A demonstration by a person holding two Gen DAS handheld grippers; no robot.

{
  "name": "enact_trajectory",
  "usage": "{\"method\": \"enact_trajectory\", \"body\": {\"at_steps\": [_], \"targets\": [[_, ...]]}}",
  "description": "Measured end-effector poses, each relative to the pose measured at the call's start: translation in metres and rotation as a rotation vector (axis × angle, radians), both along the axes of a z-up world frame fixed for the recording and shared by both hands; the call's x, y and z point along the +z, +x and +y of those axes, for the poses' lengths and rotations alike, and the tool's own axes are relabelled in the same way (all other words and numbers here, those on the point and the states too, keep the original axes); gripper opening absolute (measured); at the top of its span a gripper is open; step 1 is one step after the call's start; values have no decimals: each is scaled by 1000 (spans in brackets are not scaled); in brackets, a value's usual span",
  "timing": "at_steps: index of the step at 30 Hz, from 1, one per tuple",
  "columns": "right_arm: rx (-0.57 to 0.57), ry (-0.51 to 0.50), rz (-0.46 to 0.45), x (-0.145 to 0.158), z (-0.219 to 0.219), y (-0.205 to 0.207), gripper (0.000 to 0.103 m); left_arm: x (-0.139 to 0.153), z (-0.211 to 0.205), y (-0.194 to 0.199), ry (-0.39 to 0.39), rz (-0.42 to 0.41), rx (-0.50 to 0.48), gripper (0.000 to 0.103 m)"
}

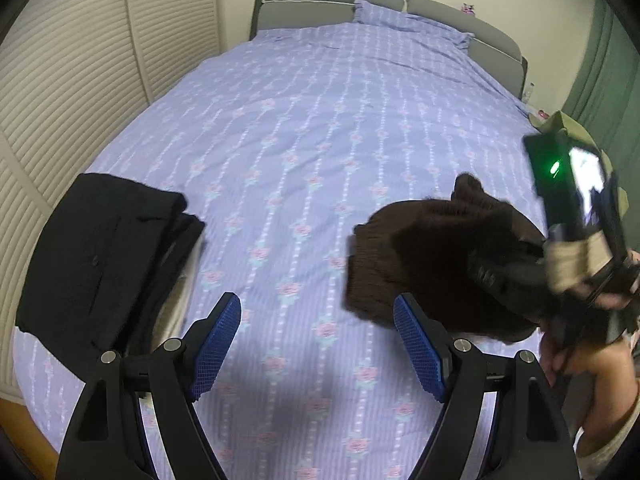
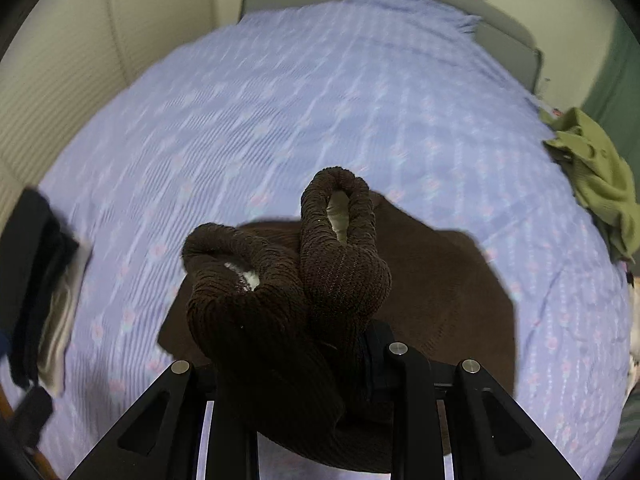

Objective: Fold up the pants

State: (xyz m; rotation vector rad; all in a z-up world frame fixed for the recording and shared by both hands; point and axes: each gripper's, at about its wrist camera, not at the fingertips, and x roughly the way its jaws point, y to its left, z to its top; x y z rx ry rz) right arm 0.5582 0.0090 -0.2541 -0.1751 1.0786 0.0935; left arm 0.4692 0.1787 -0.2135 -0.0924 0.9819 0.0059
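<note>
Midair, brown knit pants (image 2: 288, 280) bunched, no clear long axis, right gripper (image 2: 304, 364) jaws clamped on them, left gripper (image 1: 316, 344) jaws apart.

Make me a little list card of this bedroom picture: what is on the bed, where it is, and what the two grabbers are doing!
Place: bed with a purple flowered sheet
Brown pants: brown knitted pants, bunched up and hanging from the right gripper
Right gripper: closed on the brown pants, above the bed
Left gripper: left gripper, jaws wide apart, nothing between them
Dark stack: folded dark clothes at the bed's left edge
Green cloth: crumpled green garment at the bed's right edge
Pillow: purple pillow by the grey headboard
</note>
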Motion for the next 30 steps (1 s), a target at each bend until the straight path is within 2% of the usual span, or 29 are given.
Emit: {"method": "enact_trajectory", "body": {"at_steps": [3,6,7,8,13,19,22,26,30], "targets": [[35,-13,21,-9,9,-3,41,0,12,-1,11,-1,29,81],[80,28,33,-8,13,-11,62,1,21,-1,14,-10,57,84],[97,73,36,-5,12,-14,78,2,24,-1,13,-13,69,84],[108,133,50,-1,10,-17,83,3,26,-1,11,-14,76,84],[97,283,95,16,-3,-39,84,15,27,-1,-9,-32,95,85],[27,375,-27,71,-66,-79,84,29,-3,-1,-43,-88,4,86],[-28,349,-80,84,-99,-89,84,25,-26,7,-109,-88,-62,86],[-138,296,-99,76,-146,-87,84,12,-57,32,-228,-53,-139,86],[-239,308,-83,56,-179,-74,84,-3,-88,65,-260,0,-186,86]]}}
